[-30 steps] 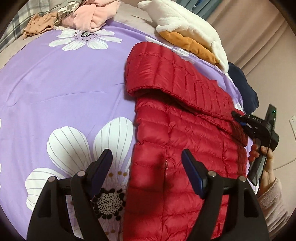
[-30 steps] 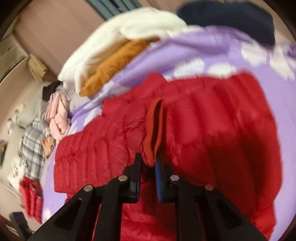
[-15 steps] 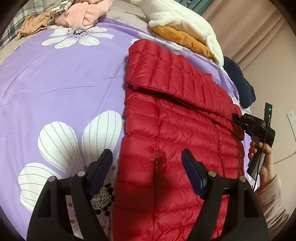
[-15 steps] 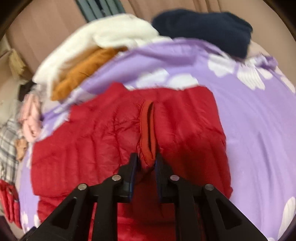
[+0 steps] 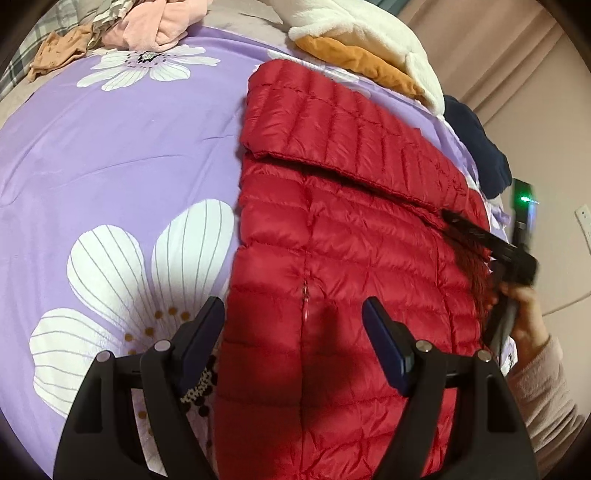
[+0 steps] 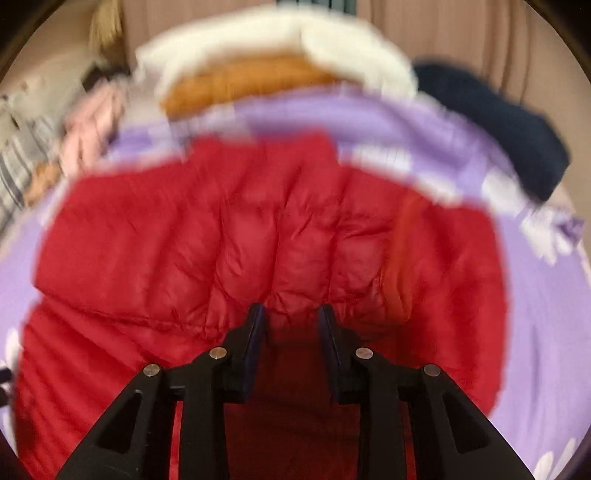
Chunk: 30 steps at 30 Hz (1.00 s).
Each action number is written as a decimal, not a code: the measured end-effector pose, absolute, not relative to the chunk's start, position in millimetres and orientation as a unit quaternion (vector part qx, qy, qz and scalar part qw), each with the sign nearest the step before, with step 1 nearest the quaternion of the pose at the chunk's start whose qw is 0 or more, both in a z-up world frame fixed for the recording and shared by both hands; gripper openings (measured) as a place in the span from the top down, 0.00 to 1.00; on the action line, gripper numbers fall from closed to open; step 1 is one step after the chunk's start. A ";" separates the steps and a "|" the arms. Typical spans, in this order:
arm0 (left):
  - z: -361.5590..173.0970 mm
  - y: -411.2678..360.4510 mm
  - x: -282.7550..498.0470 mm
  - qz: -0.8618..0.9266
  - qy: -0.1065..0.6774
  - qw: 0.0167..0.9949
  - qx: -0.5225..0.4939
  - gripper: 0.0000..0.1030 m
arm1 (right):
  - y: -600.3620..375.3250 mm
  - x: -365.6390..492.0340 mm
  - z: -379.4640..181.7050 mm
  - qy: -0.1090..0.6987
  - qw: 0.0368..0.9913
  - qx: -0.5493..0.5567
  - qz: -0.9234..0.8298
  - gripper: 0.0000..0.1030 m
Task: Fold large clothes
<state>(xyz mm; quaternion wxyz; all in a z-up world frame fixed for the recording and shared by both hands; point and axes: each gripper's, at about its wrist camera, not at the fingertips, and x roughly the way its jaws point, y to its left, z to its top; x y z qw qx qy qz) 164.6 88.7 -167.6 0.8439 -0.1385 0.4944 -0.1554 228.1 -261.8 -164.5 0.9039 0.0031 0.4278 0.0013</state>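
A red quilted down jacket [image 5: 351, 240] lies flat on the purple flowered bedsheet [image 5: 110, 147], with a sleeve folded across its upper part. My left gripper [image 5: 293, 325] is open and empty, hovering over the jacket's lower left edge near the zipper. In the left wrist view my right gripper [image 5: 476, 232] is at the jacket's right edge, held by a hand. In the right wrist view, which is blurred, the jacket [image 6: 240, 240] fills the middle and my right gripper [image 6: 291, 314] is open just above the folded sleeve's edge, holding nothing.
A white fleece and an orange garment [image 5: 369, 48] are piled at the bed's far side, with a dark navy garment [image 5: 476, 147] at the right edge. Pink and plaid clothes [image 5: 147, 22] lie at the far left. Curtains hang behind the bed.
My right gripper has opened and let go of the red jacket's fold, which now lies flat. The right wrist view swung and blurred. My left gripper stayed open and barely moved.
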 end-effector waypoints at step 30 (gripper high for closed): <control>-204.4 140.3 84.6 -0.230 0.514 0.749 -0.348 0.14 | -368.9 -16.2 -187.6 0.427 0.821 0.371 0.080 0.44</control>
